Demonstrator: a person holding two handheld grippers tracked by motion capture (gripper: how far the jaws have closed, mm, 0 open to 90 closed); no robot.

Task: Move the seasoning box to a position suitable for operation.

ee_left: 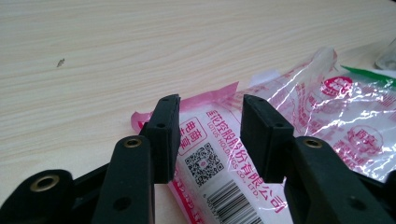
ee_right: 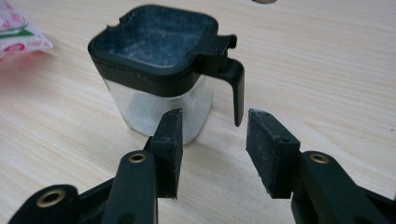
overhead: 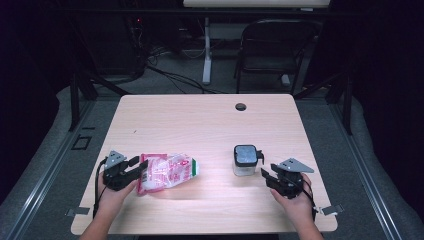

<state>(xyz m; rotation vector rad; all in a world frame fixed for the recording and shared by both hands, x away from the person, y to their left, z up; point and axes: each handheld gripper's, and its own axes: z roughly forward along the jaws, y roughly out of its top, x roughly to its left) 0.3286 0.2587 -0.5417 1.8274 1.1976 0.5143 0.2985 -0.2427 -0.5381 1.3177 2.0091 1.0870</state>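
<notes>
On the pale wooden worktop (overhead: 210, 120) a person holds a black gripper in each hand. The left gripper (overhead: 134, 167) sits at the near left, its fingers (ee_left: 164, 135) apart and straddling the end of a crinkled clear plastic packet with pink and red print (overhead: 167, 171). In the left gripper view the packet's sealed edge, with barcode and square code, lies under the gap between the fingers; whether the pads touch the plastic I cannot quite tell, though they do not look pressed on it. The packet lies flat, stretching right from that gripper towards the middle of the worktop.

Well apart to the right stands a small clear square jug with a black lid and black handle (overhead: 246, 159), upright, handle on its right. The right gripper (overhead: 269, 177) hovers just near and right of it, fingers (ee_right: 169, 149) wide apart with nothing between them, aimed at the handle side of the jug.

A small dark round hole (overhead: 241, 106) marks the far edge of the worktop.
</notes>
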